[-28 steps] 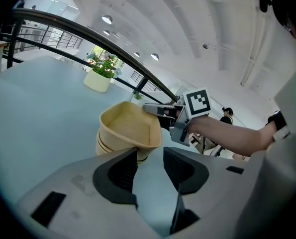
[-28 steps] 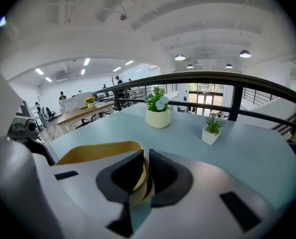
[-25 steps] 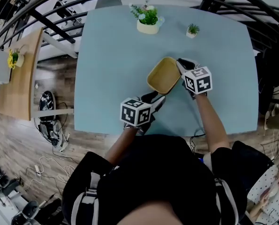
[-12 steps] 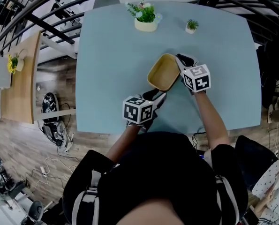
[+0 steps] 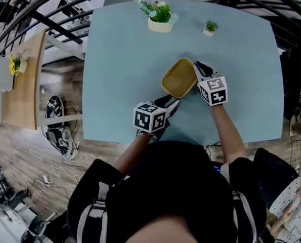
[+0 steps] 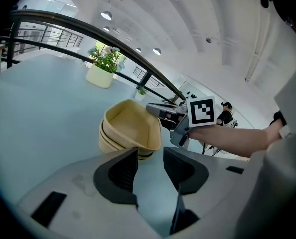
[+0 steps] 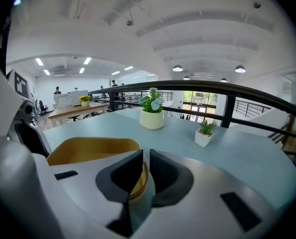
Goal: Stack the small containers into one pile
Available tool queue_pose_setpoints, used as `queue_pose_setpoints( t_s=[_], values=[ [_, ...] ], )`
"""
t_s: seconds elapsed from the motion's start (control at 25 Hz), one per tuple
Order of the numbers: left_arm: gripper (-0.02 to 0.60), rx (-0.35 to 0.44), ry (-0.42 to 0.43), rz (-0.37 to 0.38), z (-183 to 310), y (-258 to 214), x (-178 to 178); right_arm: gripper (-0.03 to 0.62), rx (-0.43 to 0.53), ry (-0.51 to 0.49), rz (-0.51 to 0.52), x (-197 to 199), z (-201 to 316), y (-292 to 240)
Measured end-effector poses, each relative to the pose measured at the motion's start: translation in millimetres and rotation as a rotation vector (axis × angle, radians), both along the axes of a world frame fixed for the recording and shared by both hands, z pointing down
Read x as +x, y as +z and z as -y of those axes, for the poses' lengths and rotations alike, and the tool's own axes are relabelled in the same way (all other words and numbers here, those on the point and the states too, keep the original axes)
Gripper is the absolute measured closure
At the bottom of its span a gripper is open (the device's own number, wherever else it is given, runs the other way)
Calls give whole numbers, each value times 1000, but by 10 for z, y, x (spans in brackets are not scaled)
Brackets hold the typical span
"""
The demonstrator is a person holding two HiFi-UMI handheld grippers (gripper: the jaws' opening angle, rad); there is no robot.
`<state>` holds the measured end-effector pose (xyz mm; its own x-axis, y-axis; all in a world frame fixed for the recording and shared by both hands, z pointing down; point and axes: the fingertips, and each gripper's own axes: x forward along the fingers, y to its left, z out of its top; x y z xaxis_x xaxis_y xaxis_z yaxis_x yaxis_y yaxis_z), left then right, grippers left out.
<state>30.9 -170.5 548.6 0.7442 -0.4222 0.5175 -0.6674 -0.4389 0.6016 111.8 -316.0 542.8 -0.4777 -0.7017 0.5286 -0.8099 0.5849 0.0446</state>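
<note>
Several pale yellow containers [image 5: 179, 78] sit nested in one pile on the light blue table [image 5: 120, 75]. In the left gripper view the top container [image 6: 129, 130] lies tilted on the pile. My right gripper [image 5: 198, 71] is at the pile's right side, shut on the top container's rim [image 7: 88, 151]; the right gripper view shows that rim wall pinched between the jaws of the right gripper [image 7: 145, 166]. My left gripper [image 5: 170, 105] hangs just short of the pile's near side. The left gripper [image 6: 150, 166] is open with only bare table between its jaws.
A cream pot of flowers [image 5: 160, 19] and a small white potted plant [image 5: 210, 28] stand at the table's far edge. A dark railing [image 7: 197, 86] runs behind them. The table's near edge lies just below my left gripper.
The right gripper and the top container have shifted slightly to the right. The left gripper has stayed about where it was.
</note>
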Motion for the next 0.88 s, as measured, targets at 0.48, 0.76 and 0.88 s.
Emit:
queue_pose_setpoints(
  t_s=[0.48,0.76,0.88],
  values=[
    [425,92,-101,44,81,-144,-304,558,28,140,221,245,-119,-305],
    [533,229,-182,29,208,-402,-404,586,5,186,412,186,-556,-486],
    [551,273,-202,27,232,-497,-438,586,-6,208,488,141,-723,-562]
  ],
)
